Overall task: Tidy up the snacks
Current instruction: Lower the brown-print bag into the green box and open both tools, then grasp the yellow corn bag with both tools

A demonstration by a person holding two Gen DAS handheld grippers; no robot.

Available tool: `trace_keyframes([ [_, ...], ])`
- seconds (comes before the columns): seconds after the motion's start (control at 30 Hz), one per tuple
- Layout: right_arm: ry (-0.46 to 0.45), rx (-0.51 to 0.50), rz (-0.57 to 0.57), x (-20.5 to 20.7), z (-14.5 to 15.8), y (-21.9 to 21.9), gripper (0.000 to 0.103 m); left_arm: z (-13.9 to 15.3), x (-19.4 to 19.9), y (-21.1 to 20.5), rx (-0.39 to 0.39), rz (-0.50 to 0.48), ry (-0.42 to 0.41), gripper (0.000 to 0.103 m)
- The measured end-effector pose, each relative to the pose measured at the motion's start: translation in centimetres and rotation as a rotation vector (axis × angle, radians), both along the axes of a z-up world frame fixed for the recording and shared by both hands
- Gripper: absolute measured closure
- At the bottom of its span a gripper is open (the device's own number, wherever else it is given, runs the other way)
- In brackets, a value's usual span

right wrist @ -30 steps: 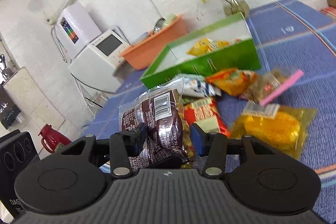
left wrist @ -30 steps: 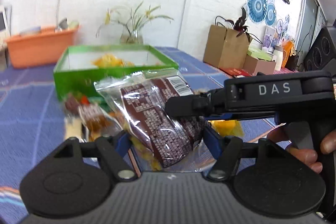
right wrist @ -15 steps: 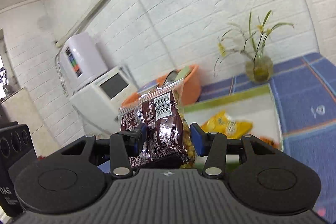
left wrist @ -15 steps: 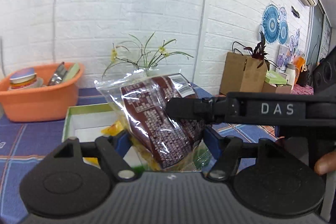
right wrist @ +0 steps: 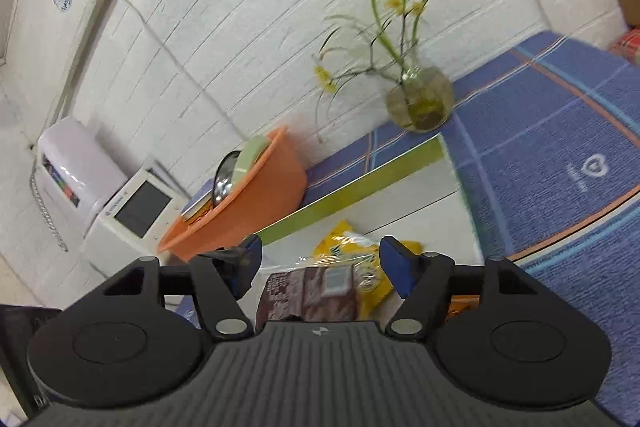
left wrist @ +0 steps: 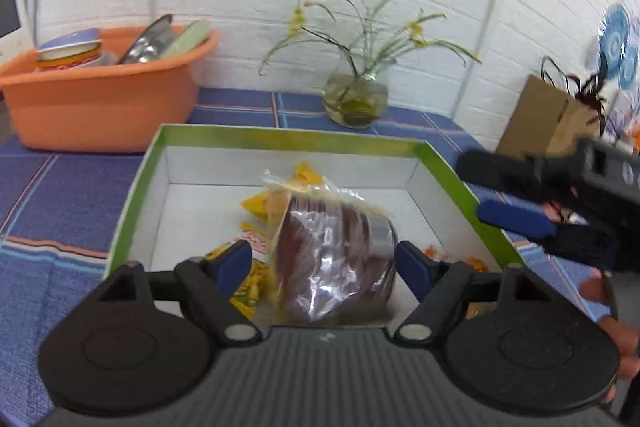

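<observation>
The brown snack bag (left wrist: 332, 255), wrapped in clear crinkled plastic, sits low in the centre of the left wrist view, inside the green-rimmed box (left wrist: 288, 141) with its white interior. It is blurred, and its printing cannot be read here. In the right wrist view the same bag (right wrist: 312, 291) shows at the bottom centre with a white barcode label on top; the small text on its brown face is too blurred to read.

The left gripper (left wrist: 324, 267) has just been opening: its blue pads stand either side of the bag, with a gap at the left pad, while the right pad is at the bag's edge and contact there cannot be judged. The right gripper (right wrist: 320, 261) has just been spreading too, and its jaws now stand wide apart, clear of the bag below them. In the left wrist view the right gripper (left wrist: 532, 199) reaches in from the right edge, jaws parted, over the box's right wall.

Yellow snack packets (left wrist: 260, 203) lie in the box beneath and behind the bag. An orange basin (left wrist: 104, 107) holding dishes sits at the upper left, and a glass vase (left wrist: 356, 99) of yellow flowers stands behind the box on the blue checked tablecloth (left wrist: 60, 195), whose white heart logo (right wrist: 588, 171) shows at the right of the right wrist view.
</observation>
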State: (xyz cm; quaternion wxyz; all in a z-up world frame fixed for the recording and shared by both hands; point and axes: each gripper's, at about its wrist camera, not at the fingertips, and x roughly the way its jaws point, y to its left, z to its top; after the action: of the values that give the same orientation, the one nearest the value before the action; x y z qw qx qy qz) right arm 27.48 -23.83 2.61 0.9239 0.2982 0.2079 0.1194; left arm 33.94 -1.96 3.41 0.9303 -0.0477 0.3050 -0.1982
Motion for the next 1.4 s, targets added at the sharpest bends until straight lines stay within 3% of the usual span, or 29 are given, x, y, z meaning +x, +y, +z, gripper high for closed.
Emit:
trace_keyframes([
  [0.13, 0.052, 0.022, 0.001, -2.9, 0.9, -1.8, 0.0, 2.1, -1.8, 0.7, 0.009, 0.007, -0.093, 0.019],
  [0.23, 0.121, 0.085, -0.023, -6.2, 0.7, -3.7, 0.0, 3.6, -4.4, -0.2, 0.01, -0.087, -0.175, 0.006],
  [0.33, 0.173, 0.129, -0.037, -9.7, -0.3, -5.4, 0.0, 4.5, -7.2, -1.8, 0.019, -0.22, -0.237, 0.005],
  [0.4, 0.225, 0.122, -0.055, -11.8, -1.3, -6.0, 0.0, 4.3, -8.9, -2.9, 0.01, -0.29, -0.236, 0.005],
  [0.53, 0.312, 0.05, -0.029, -15.3, -2.8, -7.2, 0.0, 2.3, -12.2, -4.9, 0.033, -0.43, -0.17, 0.005],
  [0.67, 0.275, -0.021, 0.016, -18.2, -3.3, -7.8, 0.0, -0.4, -15.8, -5.6, 0.094, -0.498, -0.157, 0.004],
  [0.8, 0.18, -0.234, 0.08, -19.3, -2.8, -7.5, 0.0, -3.4, -18.0, -6.2, 0.155, -0.616, -0.153, 0.004],
  [0.9, 0.14, -0.335, 0.166, -19.3, -2.6, -7.2, 0.0, -4.2, -18.3, -7.2, 0.226, -0.623, -0.192, 0.004],
  [0.97, 0.123, -0.365, 0.233, -19.0, -2.6, -6.8, 0.0, -4.4, -17.9, -7.6, 0.201, -0.631, -0.192, 0.004],
  [1.07, 0.09, -0.462, 0.335, -18.4, -2.6, -5.6, 0.0, -4.9, -16.8, -8.3, 0.151, -0.663, -0.123, 0.004],
  [1.23, 0.085, -0.63, 0.429, -17.2, -2.7, -4.0, 0.0, -6.1, -16.2, -9.0, 0.169, -0.682, -0.062, 0.004],
  [1.4, 0.168, -0.612, 0.448, -14.9, -4.2, -4.5, 0.0, -6.9, -16.4, -9.8, 0.204, -0.706, -0.074, 0.006],
])
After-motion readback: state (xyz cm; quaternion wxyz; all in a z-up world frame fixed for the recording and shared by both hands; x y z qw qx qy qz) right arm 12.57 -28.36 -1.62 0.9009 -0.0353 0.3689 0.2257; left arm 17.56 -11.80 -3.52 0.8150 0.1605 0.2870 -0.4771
